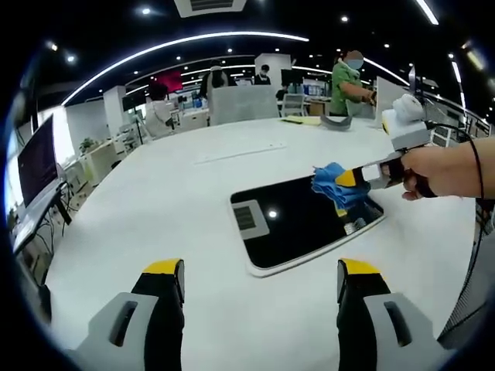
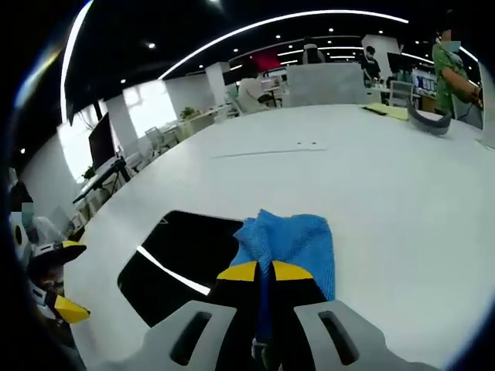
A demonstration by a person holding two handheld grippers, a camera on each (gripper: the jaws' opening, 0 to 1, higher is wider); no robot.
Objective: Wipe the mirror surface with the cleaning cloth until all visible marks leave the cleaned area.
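White table [image 1: 155,201], mirror [image 1: 294,224], blue cloth [image 2: 290,243] in right claw [image 2: 261,270]

dark rectangular mirror [image 1: 298,220] w/ rounded corners lies flat on white table, reflecting ceiling lights. bunched blue cloth [image 2: 290,243] rests on its far right edge, partly overhanging the table.

Blue cloth [image 2: 290,246] with a tiny woven pattern. Dark, shiny black mirror [image 1: 305,220] with a white edge, on a white table [image 1: 155,201]. Yellow-tipped black jaws.
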